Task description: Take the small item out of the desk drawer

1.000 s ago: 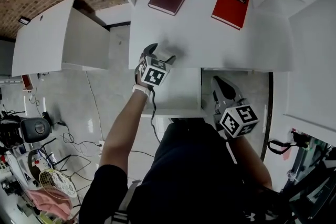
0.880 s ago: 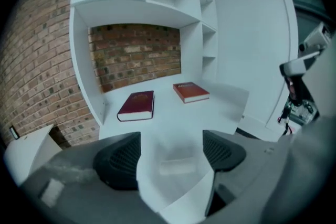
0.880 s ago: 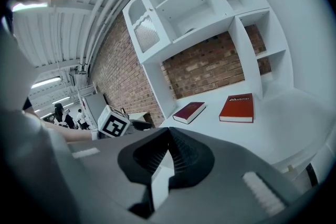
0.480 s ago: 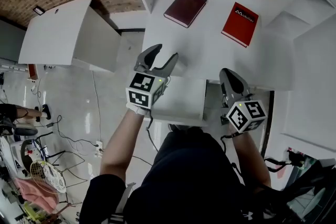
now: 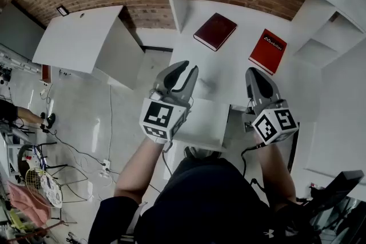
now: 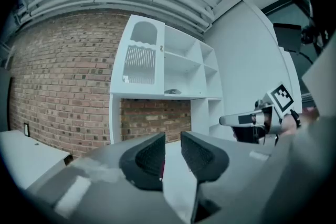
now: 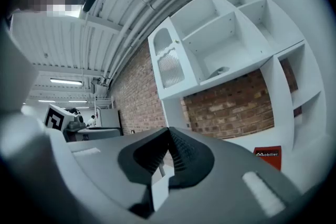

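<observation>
White drawer (image 5: 205, 126) juts from the table (image 5: 229, 68) edge, below and behind both grippers. The left gripper (image 5: 189, 68), nearer, has empty jaws that are closing. The right gripper (image 5: 253, 71) has its jaws together. No small item shows.

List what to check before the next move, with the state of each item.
1. Left gripper empty: ok; its jaws are closing with nothing between them.
2. Right gripper empty: ok; jaws together on nothing.
3. Drawer open: cannot tell; none is clearly in view.
4. Small item in sight: not ok; no view shows it.
5. Maroon book and red book apart from both grippers: ok; they lie farther back on the desk.
</observation>
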Demonstrator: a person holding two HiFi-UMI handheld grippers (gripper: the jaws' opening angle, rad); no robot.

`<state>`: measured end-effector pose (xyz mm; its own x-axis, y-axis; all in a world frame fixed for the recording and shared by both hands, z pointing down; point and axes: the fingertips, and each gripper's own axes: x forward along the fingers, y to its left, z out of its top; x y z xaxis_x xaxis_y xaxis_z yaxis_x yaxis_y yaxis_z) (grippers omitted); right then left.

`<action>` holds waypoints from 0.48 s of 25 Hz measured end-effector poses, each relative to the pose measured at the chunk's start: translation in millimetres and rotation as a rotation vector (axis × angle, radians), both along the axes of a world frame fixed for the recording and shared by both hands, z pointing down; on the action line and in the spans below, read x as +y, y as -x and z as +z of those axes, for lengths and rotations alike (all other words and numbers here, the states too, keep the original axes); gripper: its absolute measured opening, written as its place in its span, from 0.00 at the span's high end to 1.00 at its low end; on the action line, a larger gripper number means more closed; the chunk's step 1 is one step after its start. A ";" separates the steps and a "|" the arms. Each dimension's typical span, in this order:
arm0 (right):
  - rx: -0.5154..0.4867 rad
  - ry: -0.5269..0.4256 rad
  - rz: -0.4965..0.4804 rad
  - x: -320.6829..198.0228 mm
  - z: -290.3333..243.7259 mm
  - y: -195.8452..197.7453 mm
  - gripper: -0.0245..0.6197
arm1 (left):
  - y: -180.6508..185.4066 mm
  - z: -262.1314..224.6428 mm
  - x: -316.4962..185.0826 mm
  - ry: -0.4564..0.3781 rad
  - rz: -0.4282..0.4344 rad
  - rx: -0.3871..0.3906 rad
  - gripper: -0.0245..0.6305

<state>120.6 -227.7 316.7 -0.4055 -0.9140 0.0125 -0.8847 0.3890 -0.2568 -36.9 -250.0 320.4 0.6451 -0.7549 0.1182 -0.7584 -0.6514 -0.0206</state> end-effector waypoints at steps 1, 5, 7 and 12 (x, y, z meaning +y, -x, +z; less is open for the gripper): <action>0.000 -0.019 -0.006 -0.5 -7.9 2.5 0.96 | 1.6 -5.2 2.7 -0.004 -0.004 0.010 0.81; 0.006 -0.077 -0.028 2.6 -35.4 16.1 0.96 | 8.3 -27.5 15.0 -0.021 -0.023 0.066 0.84; 0.017 -0.106 -0.037 5.5 -46.0 23.6 0.96 | 11.4 -37.9 20.4 -0.058 -0.029 0.070 0.87; 0.052 -0.178 -0.031 16.9 -66.6 32.9 0.96 | 16.1 -49.8 33.0 -0.102 -0.029 0.087 0.96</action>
